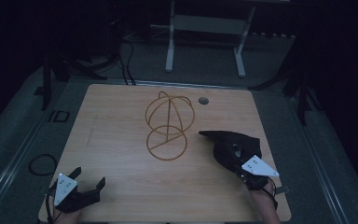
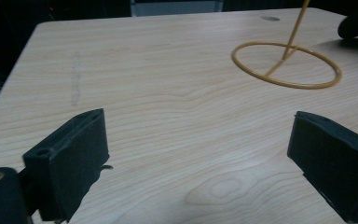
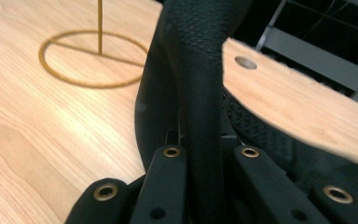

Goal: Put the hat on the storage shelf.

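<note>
On the table's right side | right gripper clamped on black cap | left gripper open, well apart

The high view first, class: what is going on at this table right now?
A person holds tongs in each hand. The right tongs are shut on a black cap lying right of the gold wire stand. The left tongs rest open and empty near the table's front left corner.
</note>
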A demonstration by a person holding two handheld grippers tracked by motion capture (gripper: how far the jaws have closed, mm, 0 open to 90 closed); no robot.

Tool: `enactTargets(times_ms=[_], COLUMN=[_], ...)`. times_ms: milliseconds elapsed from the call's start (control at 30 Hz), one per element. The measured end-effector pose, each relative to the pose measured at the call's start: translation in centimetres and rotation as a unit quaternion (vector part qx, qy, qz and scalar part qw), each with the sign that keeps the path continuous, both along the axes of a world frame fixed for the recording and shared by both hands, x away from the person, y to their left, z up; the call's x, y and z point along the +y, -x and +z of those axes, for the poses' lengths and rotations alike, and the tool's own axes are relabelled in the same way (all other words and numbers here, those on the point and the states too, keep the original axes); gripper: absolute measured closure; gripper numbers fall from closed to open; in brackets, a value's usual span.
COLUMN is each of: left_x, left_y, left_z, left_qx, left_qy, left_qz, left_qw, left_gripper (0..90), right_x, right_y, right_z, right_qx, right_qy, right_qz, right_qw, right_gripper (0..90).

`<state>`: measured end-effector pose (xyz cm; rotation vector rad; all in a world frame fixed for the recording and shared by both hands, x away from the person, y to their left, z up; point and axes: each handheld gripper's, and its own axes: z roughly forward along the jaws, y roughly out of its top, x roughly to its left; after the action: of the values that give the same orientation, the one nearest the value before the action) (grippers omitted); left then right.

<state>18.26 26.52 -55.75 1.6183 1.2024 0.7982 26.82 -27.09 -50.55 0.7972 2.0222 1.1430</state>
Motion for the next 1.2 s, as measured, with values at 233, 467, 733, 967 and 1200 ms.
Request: enactTargets(times_ms=[233, 467, 733, 967, 1200], left_x=[-1.4, -4.1, -7.0, -10.7, -14.1], left_y=[0.3, 0.4, 0.4, -0.5, -0.8], left_z=[1.6, 4.1, 8.3, 12.9, 15.2], left_qx=[0.011, 0.032, 0.007, 0.011, -0.007], left_qy=[0.029, 0.045, 0.037, 0.018, -0.004], left_qz=[-0.043, -0.123, -0.174, -0.244, -0.304], left_qw=[0.9986, 0.9909, 0.9840, 0.9696, 0.9527], left_gripper=[6.1, 6.2, 6.7, 6.8, 6.8], right_x=[-0.8, -0.7, -0.3, -0.1, 1.3], right_y=[0.9, 2.8, 5.5, 7.9, 9.0], right_z=[2.3, 4.9, 6.9, 6.7, 6.5], right_qx=[-0.029, -0.049, -0.073, -0.073, -0.068], right_qy=[-0.010, 0.001, 0.000, -0.012, -0.003], right_qz=[0.007, 0.046, 0.086, 0.113, 0.150], right_qw=[0.9995, 0.9978, 0.9936, 0.9909, 0.9863], right_gripper=[87.9, 87.9, 87.8, 87.8, 87.8])
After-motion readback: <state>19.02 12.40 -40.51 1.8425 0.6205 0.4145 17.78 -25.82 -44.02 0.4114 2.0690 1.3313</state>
